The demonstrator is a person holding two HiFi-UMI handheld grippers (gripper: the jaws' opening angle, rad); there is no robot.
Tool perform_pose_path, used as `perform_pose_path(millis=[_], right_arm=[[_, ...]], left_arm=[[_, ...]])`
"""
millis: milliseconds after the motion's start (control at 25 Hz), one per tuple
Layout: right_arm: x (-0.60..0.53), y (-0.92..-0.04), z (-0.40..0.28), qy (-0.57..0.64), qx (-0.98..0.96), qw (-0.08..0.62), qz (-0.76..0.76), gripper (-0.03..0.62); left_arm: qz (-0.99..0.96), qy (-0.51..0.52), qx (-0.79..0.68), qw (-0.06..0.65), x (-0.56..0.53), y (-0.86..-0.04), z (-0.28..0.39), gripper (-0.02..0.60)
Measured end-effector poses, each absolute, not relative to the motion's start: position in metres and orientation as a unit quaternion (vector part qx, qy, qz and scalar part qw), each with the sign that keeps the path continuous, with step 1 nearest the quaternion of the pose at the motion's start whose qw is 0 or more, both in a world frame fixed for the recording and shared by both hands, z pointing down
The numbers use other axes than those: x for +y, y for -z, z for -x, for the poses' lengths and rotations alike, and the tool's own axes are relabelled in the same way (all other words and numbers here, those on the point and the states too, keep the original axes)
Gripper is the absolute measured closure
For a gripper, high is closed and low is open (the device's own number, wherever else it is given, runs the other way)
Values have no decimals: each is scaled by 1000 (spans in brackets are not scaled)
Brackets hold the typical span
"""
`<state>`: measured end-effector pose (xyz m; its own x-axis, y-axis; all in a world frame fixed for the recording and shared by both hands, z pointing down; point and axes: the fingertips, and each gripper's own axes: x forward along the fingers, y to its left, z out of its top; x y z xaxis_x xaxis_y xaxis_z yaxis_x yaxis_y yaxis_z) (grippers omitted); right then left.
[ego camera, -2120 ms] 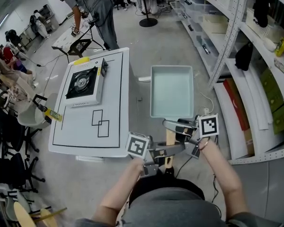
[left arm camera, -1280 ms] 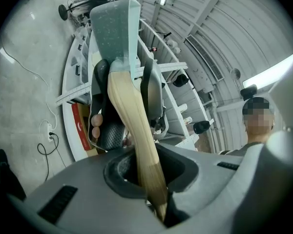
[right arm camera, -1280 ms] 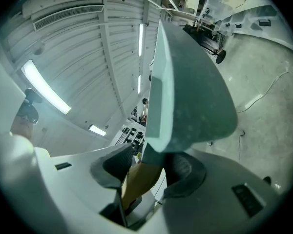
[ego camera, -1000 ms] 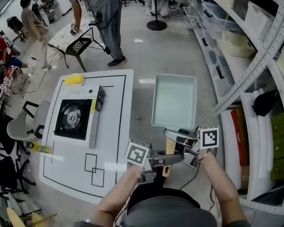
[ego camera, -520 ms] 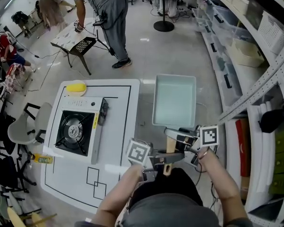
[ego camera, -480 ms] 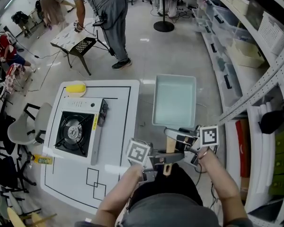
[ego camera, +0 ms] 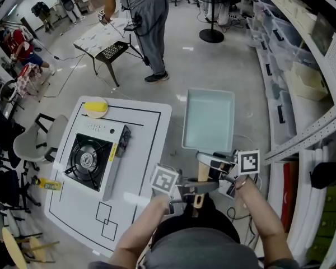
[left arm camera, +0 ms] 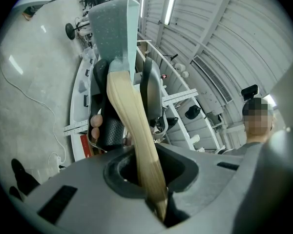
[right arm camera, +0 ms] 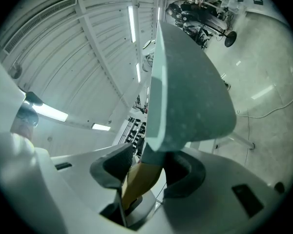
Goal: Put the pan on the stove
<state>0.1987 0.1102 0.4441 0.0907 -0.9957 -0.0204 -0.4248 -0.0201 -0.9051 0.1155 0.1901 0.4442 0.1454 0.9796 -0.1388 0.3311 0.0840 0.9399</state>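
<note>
Jaws of the left gripper (ego camera: 195, 187) and right gripper (ego camera: 208, 162) clamp the wooden handle (ego camera: 201, 174), the sensible hold on this stiff, likely front-heavy pan (ego camera: 208, 119).

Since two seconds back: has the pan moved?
Yes. Against the white table, the pan has gone forward along its right edge; its far rim now lies past the table's far corner, where earlier it stopped short.

Head cam steep down over table (ego camera: 143, 150); both gripper cams close along shared pan handle (left arm camera: 132, 126)
</note>
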Motion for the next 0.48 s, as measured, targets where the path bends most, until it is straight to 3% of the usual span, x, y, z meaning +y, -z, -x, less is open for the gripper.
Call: perform_pose_path(millis=[480], right_arm=[[82, -441, -232, 403, 648, 355, 539, 413]], left_arm=[[-655, -277, 480, 514, 180, -439, -172, 534]])
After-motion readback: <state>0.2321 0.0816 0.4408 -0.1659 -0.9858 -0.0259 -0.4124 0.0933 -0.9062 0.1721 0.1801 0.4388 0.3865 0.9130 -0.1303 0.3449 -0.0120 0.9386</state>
